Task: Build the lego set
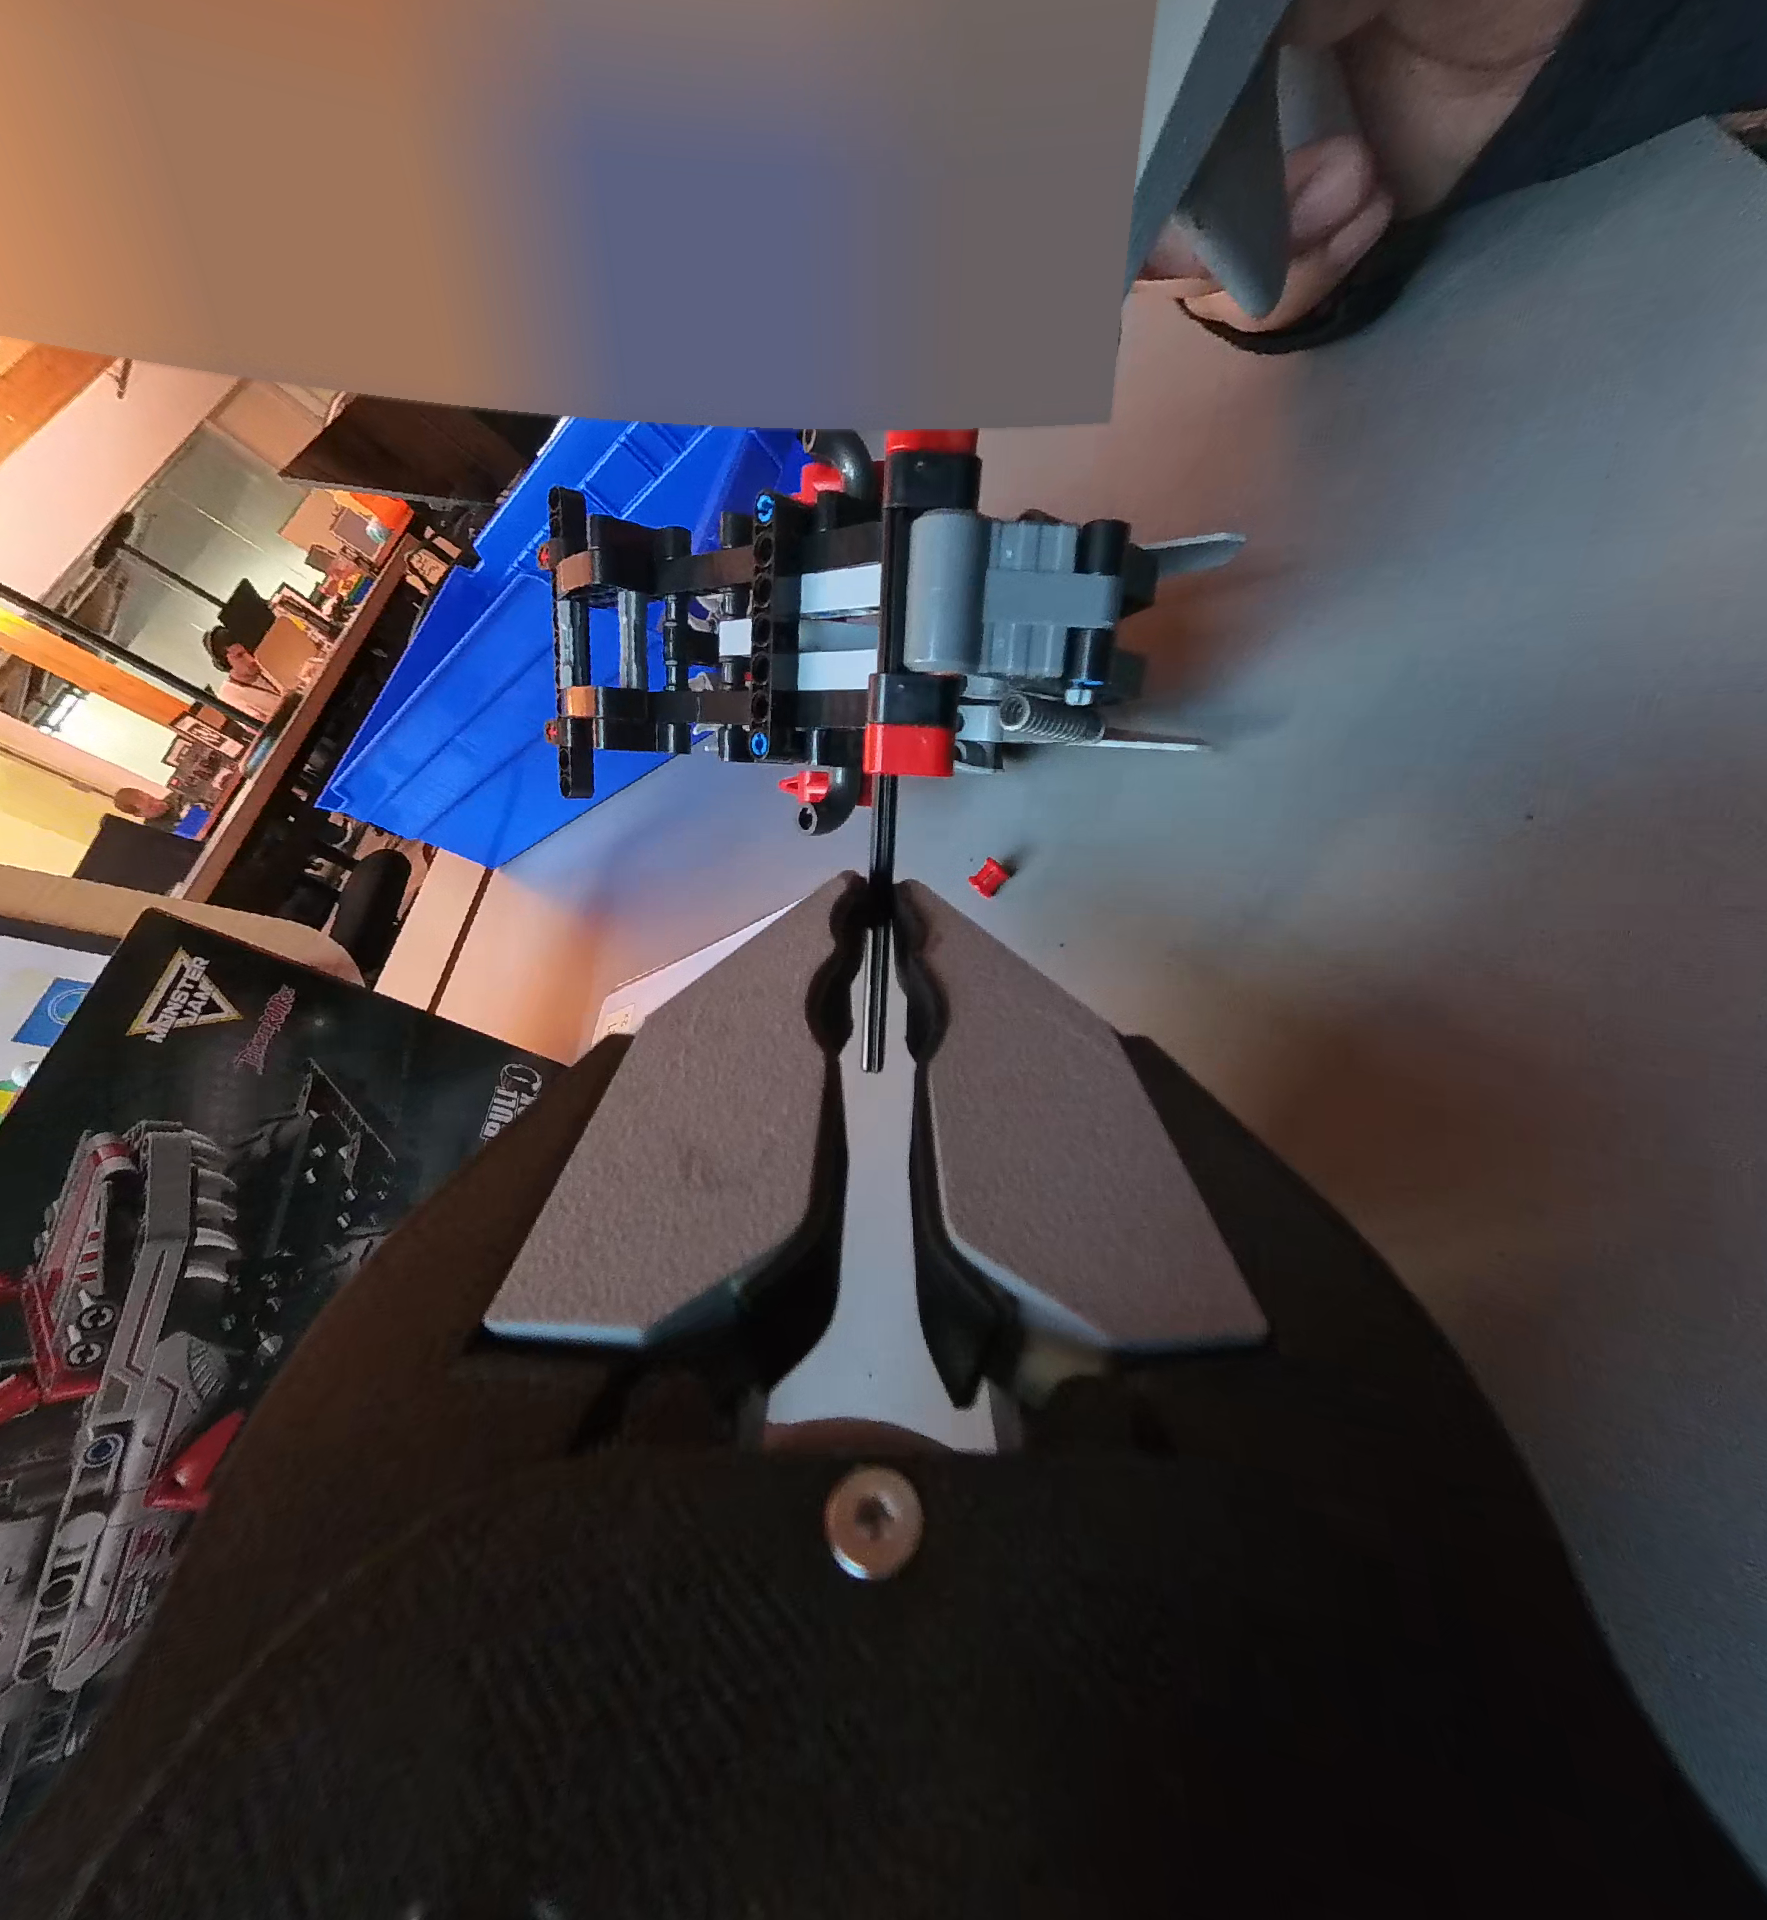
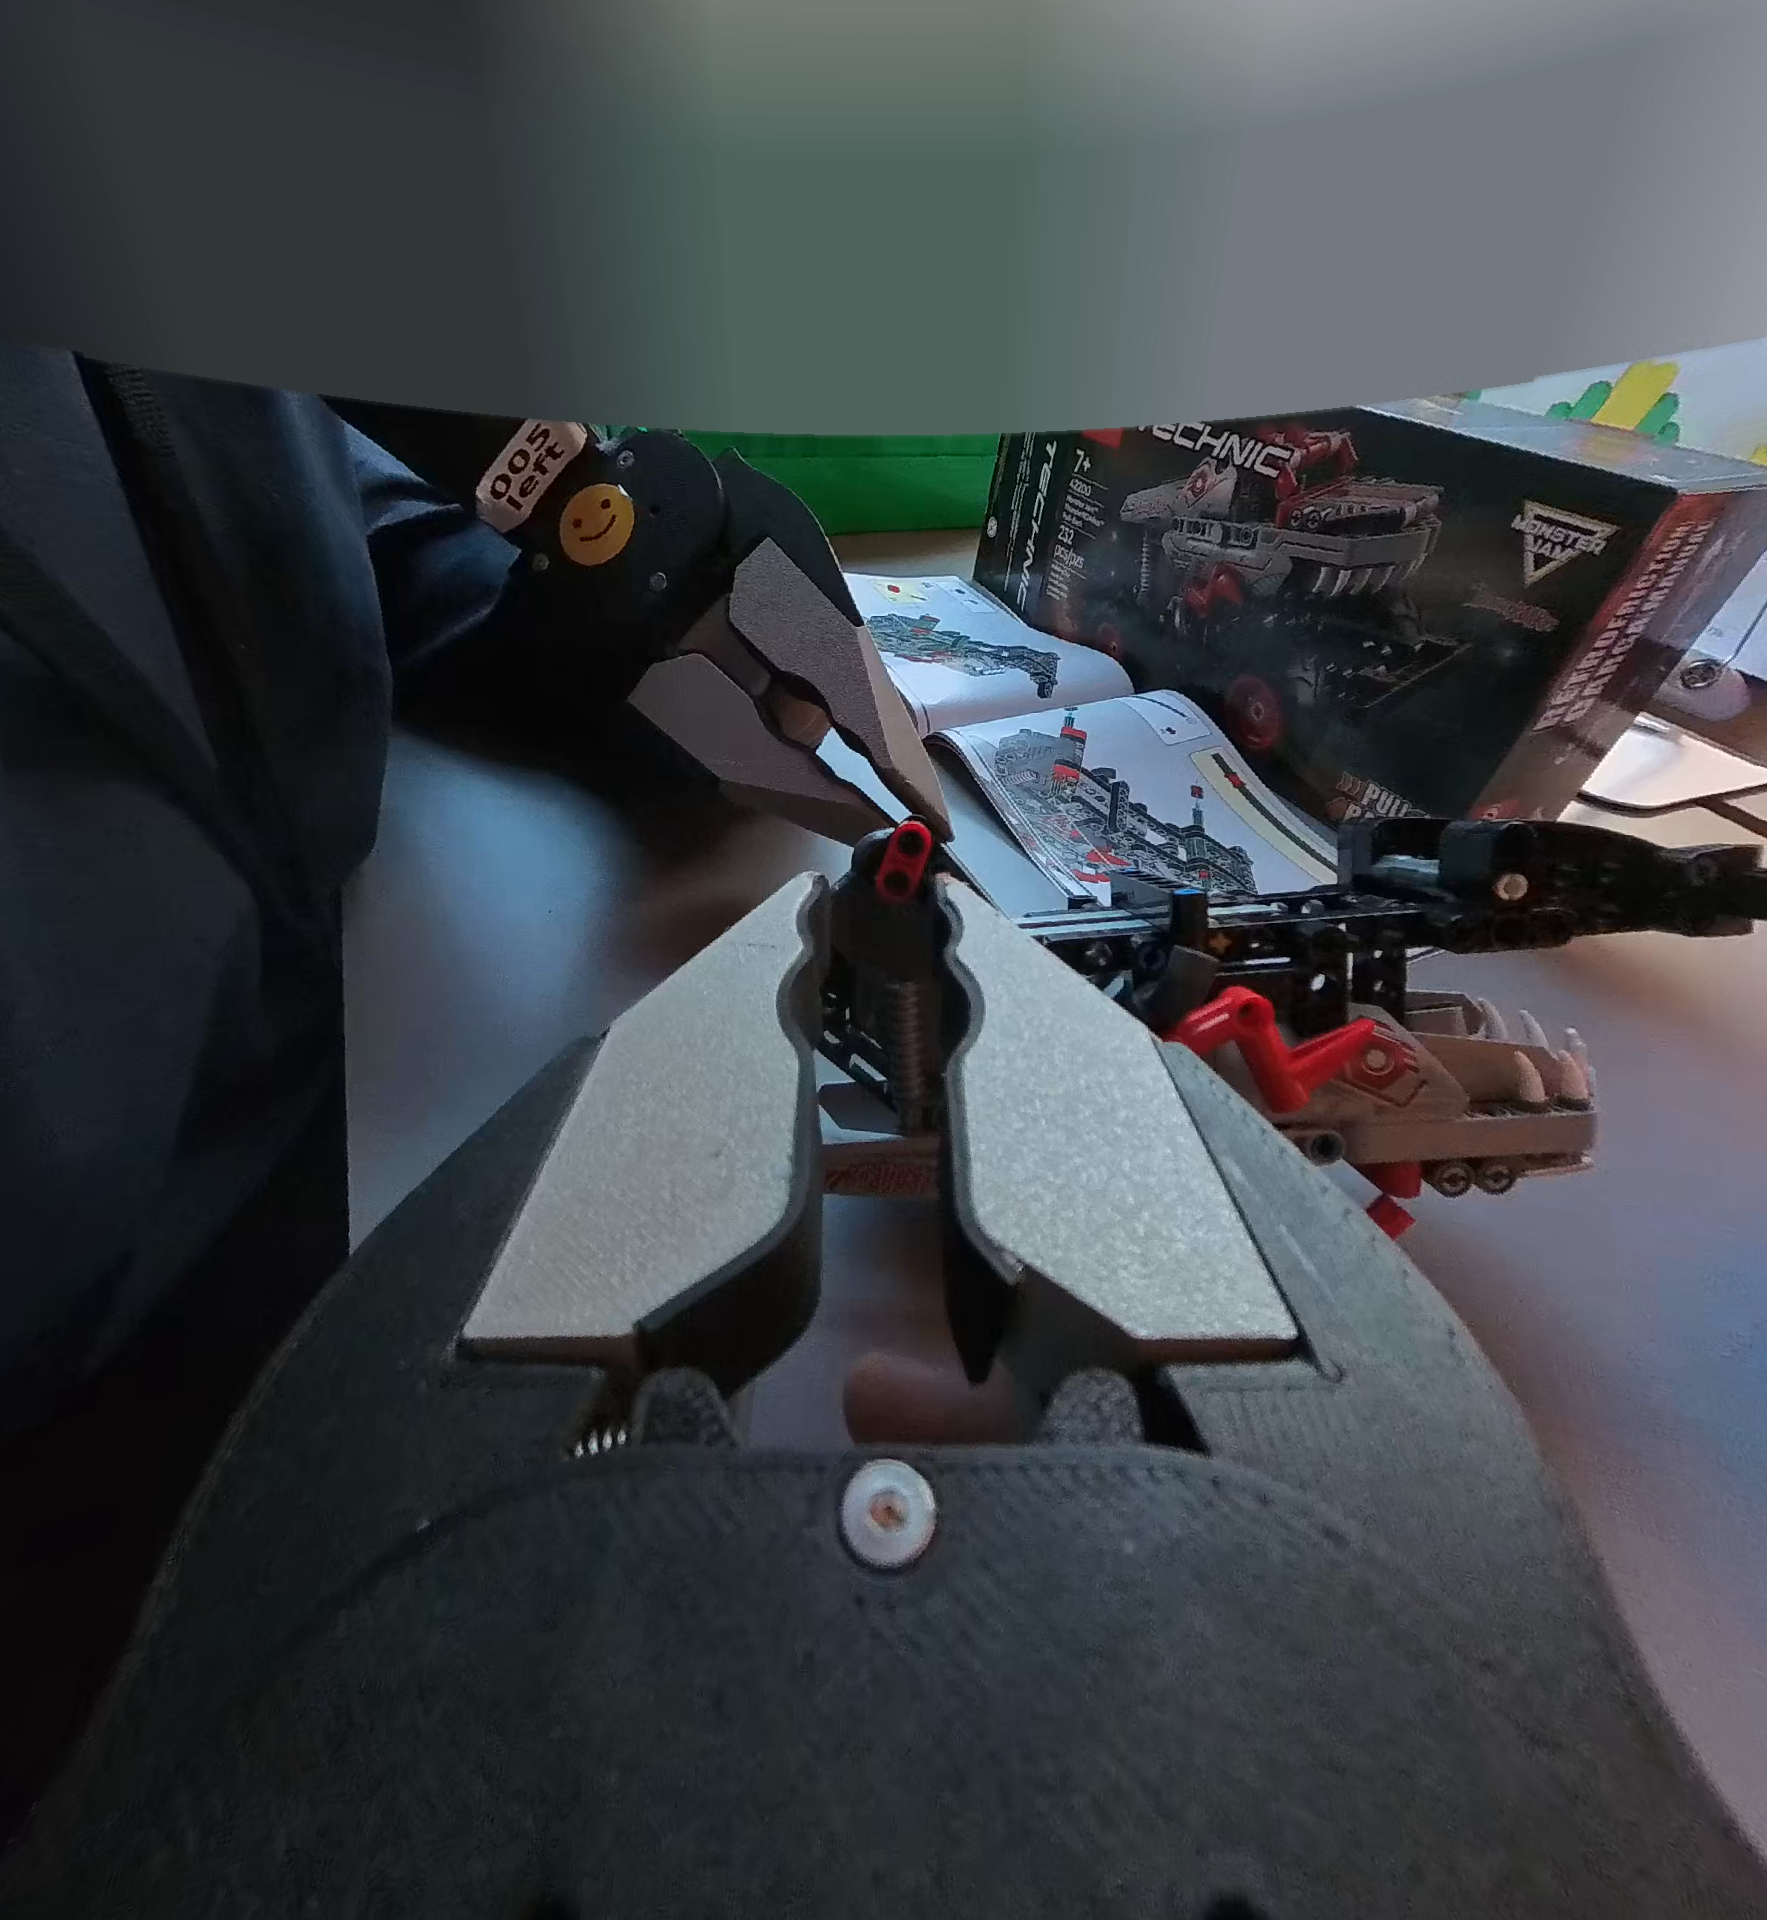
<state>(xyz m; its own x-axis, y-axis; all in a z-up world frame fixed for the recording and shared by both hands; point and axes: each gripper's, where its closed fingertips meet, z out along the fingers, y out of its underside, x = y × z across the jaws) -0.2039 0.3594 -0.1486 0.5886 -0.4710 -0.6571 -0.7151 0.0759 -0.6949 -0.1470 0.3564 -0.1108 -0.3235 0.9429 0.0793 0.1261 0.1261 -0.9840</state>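
In the left wrist view my left gripper (image 1: 877, 894) is shut on a thin black axle (image 1: 875, 997). The axle runs forward into the black, grey and red lego model (image 1: 837, 623) at its red and black connectors. In the right wrist view my right gripper (image 2: 879, 894) is shut on the end of the lego model (image 2: 884, 966), around a black part with a spring and a red two-hole piece on top. The left gripper (image 2: 926, 826) shows just behind that end. The model's grey toothed part (image 2: 1430, 1081) reaches to the right.
A small red piece (image 1: 988, 876) lies on the grey table (image 1: 1481, 935) beside the axle. A blue bin (image 1: 505, 665) stands behind the model. The lego box (image 2: 1326, 603) and an open instruction booklet (image 2: 1097, 790) lie behind. A person's hand (image 1: 1378, 156) is top right. Tip to tip, the grippers are about 7 cm apart.
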